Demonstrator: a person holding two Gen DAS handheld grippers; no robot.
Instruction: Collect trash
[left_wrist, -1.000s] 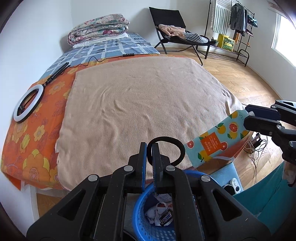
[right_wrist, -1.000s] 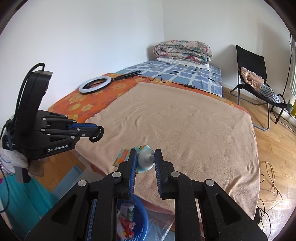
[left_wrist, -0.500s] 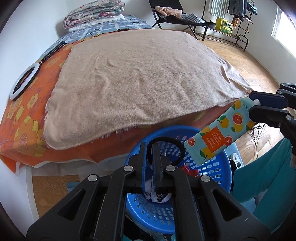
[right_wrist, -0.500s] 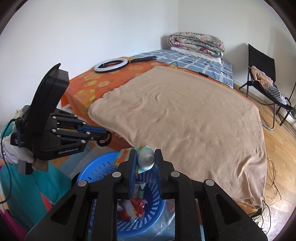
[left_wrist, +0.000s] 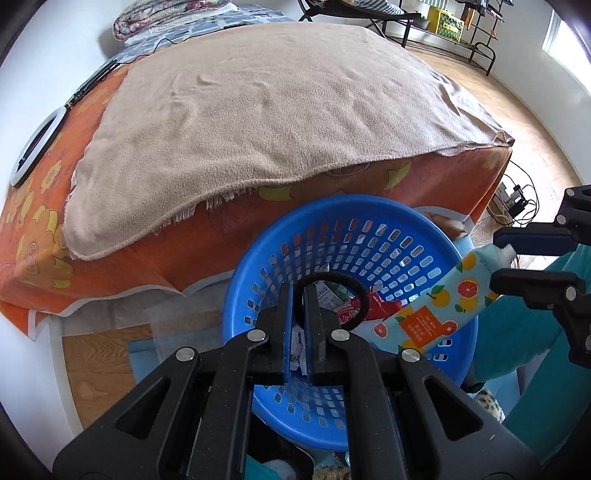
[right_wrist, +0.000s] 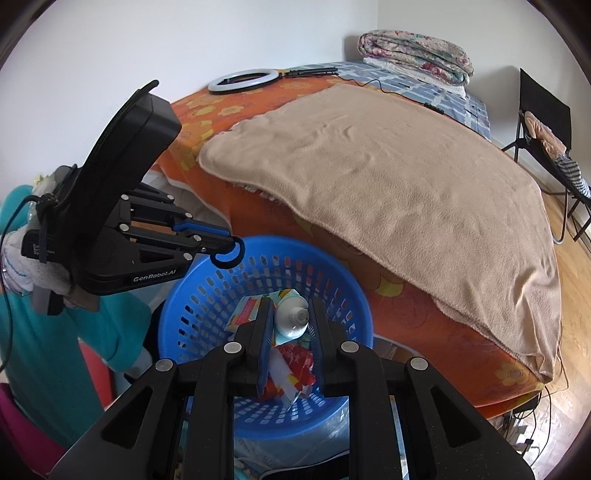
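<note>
1. The left gripper (left_wrist: 298, 291), low in the centre of the left wrist view, is pinching a black elastic hair-tie loop (left_wrist: 334, 300) between its nearly closed jaws; the loop is sticking out past the fingertips and hanging over the round blue perforated plastic basket (left_wrist: 391, 221).
2. In the right wrist view the same left gripper (right_wrist: 231, 246) is reaching in from the left of the frame, the black loop (right_wrist: 229, 254) dangling at its tip just above the near-left rim of the blue basket (right_wrist: 207, 280).
3. The right gripper (right_wrist: 291, 314), bottom centre of its own view, is clamping the white cap end of a pale blue squeeze tube printed with oranges and grapefruit slices (right_wrist: 291, 317); its jaws are standing only as far apart as the tube's neck.
4. From the left wrist view, the right gripper (left_wrist: 502, 264) is entering at the right edge, and the fruit-printed tube (left_wrist: 436, 310) is slanting down and left from it across the basket's right rim.
5. Crumpled red and white wrappers (right_wrist: 291, 369) are lying inside the basket.
6. The basket is sitting on the floor against the foot of a bed covered with an orange flowered sheet (left_wrist: 33, 236) and a beige fleece blanket (left_wrist: 280, 103).
7. A white ring light (right_wrist: 242, 79) is lying on the orange sheet toward the upper left of the right wrist view.
</note>
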